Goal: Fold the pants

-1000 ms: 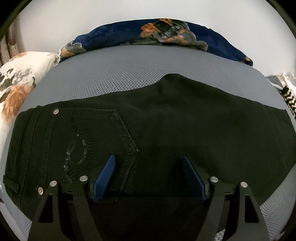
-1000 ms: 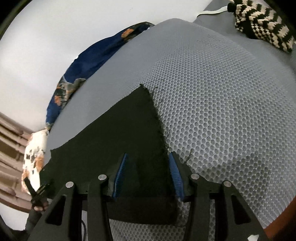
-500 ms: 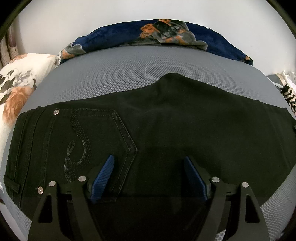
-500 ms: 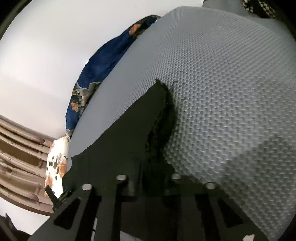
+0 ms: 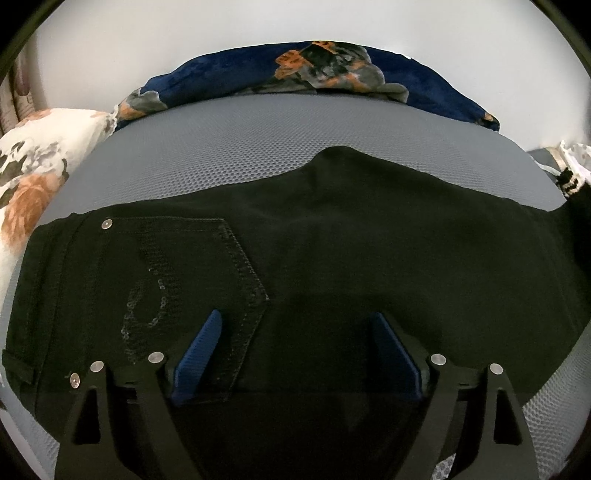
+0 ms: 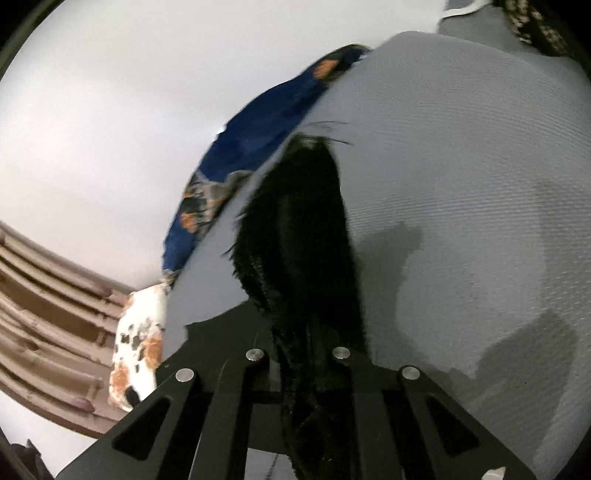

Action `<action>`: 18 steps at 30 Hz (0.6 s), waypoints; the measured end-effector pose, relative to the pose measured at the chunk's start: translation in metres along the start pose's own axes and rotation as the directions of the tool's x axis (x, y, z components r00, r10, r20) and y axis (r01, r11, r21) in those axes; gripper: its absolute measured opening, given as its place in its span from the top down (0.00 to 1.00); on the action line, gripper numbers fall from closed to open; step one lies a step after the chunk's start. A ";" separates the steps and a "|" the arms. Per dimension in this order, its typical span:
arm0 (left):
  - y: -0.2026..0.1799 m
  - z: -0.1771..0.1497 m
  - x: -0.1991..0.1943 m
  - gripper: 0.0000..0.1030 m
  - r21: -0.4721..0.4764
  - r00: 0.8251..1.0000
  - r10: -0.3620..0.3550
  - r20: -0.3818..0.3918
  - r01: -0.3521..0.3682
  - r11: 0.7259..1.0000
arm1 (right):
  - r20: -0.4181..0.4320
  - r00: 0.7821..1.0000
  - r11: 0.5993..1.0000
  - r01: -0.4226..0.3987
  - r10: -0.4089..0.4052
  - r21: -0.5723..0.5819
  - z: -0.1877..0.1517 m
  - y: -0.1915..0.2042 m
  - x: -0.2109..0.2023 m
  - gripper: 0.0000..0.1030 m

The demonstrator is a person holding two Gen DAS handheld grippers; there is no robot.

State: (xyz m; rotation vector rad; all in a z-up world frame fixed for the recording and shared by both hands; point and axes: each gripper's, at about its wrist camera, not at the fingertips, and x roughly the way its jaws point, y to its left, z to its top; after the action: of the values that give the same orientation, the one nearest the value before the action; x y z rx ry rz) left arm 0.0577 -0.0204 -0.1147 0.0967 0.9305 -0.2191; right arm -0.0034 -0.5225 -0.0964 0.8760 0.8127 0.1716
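Note:
Black pants (image 5: 369, 240) lie flat across a grey mesh mattress (image 5: 240, 136), waistband to the left, a stitched back pocket (image 5: 177, 266) facing up. My left gripper (image 5: 295, 315) hovers low over the seat of the pants. Its blue pads stand wide apart and its jaws are opening, gripping nothing. In the right wrist view my right gripper (image 6: 301, 354) is shut on the frayed leg end of the pants (image 6: 303, 221). That end is bunched into a raised fold above the mattress (image 6: 461, 166). The cloth hides the right gripper's pads.
A dark blue floral cushion (image 5: 295, 74) lies along the far edge by the white wall. A white floral pillow (image 5: 33, 166) sits at the left. A black-and-cream zigzag knit (image 6: 532, 26) lies at the far right. A brown slatted headboard (image 6: 44, 295) stands beyond the pillow.
My right gripper closed on the leg end and lifted it off the mattress, tilting upward. My left jaws spread a little wider while that hand stayed put. The pants' right end rose.

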 end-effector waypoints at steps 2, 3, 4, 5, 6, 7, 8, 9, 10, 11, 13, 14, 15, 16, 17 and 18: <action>0.000 0.000 0.000 0.18 -0.001 1.000 -0.004 0.003 0.004 1.000 | -0.016 1.000 1.000 -0.018 0.018 -0.015 -0.001 0.019 0.011 0.92; 0.000 -0.001 0.000 0.18 -0.003 1.000 -0.005 0.004 0.005 1.000 | -0.028 0.999 0.999 -0.022 0.021 -0.025 -0.002 0.030 0.019 0.92; 0.000 -0.002 -0.001 0.18 -0.004 1.000 -0.006 0.005 0.006 1.000 | -0.039 0.999 0.999 -0.027 0.026 -0.032 -0.002 0.039 0.025 0.92; 0.001 -0.002 -0.001 0.18 -0.007 1.000 -0.009 0.006 0.009 1.000 | -0.052 0.998 0.999 -0.032 0.030 -0.042 -0.004 0.048 0.033 0.92; 0.001 -0.002 -0.002 0.18 -0.010 1.000 -0.013 0.007 0.013 1.000 | -0.065 0.997 0.998 -0.035 0.031 -0.053 -0.006 0.057 0.041 0.92; 0.002 -0.002 -0.002 0.18 -0.015 1.000 -0.017 0.008 0.017 1.000 | -0.085 0.996 0.997 -0.035 0.029 -0.068 -0.008 0.069 0.054 0.92; 0.004 -0.002 -0.003 0.18 -0.023 1.000 -0.023 0.009 0.023 0.999 | -0.100 0.994 0.996 -0.042 0.034 -0.076 -0.010 0.075 0.061 0.92; 0.006 -0.001 -0.005 0.18 -0.035 1.000 -0.030 0.009 0.030 0.999 | -0.124 0.991 0.995 -0.056 0.045 -0.086 -0.014 0.085 0.073 0.93; 0.008 -0.001 -0.005 0.18 -0.046 0.999 -0.036 0.010 0.036 0.998 | -0.146 0.988 0.993 -0.065 0.050 -0.094 -0.017 0.094 0.085 0.93; 0.011 -0.001 -0.008 0.18 -0.066 0.999 -0.051 0.012 0.052 0.996 | -0.165 0.985 0.992 -0.071 0.052 -0.106 -0.020 0.102 0.094 0.93; 0.016 -0.002 -0.011 0.18 -0.094 0.997 -0.076 0.013 0.077 0.993 | -0.205 0.977 0.988 -0.080 0.051 -0.135 -0.027 0.117 0.114 0.93; 0.019 -0.002 -0.014 0.18 -0.108 0.996 -0.093 0.014 0.094 0.990 | -0.229 0.972 0.986 -0.084 0.050 -0.145 -0.032 0.124 0.126 0.93; 0.022 -0.003 -0.016 0.18 -0.120 0.993 -0.113 0.016 0.114 0.986 | -0.254 0.966 0.984 -0.088 0.046 -0.155 -0.037 0.131 0.139 0.93; 0.023 -0.005 -0.018 0.18 -0.126 0.992 -0.127 0.016 0.128 0.984 | -0.270 0.962 0.983 -0.089 0.043 -0.161 -0.043 0.135 0.148 0.93; 0.026 -0.005 -0.019 0.18 -0.135 0.989 -0.147 0.014 0.148 0.980 | -0.289 0.957 0.982 -0.088 0.037 -0.165 -0.049 0.139 0.158 0.92; 0.028 -0.006 -0.021 0.18 -0.144 0.986 -0.168 0.011 0.168 0.975 | -0.310 0.950 0.982 -0.089 0.033 -0.168 -0.055 0.142 0.170 0.92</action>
State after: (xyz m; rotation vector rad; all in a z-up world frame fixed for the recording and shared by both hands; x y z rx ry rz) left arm 0.0474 0.0114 -0.1023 -0.1159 0.9532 -0.3072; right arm 0.1025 -0.3206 -0.1067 0.7119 1.0423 0.4376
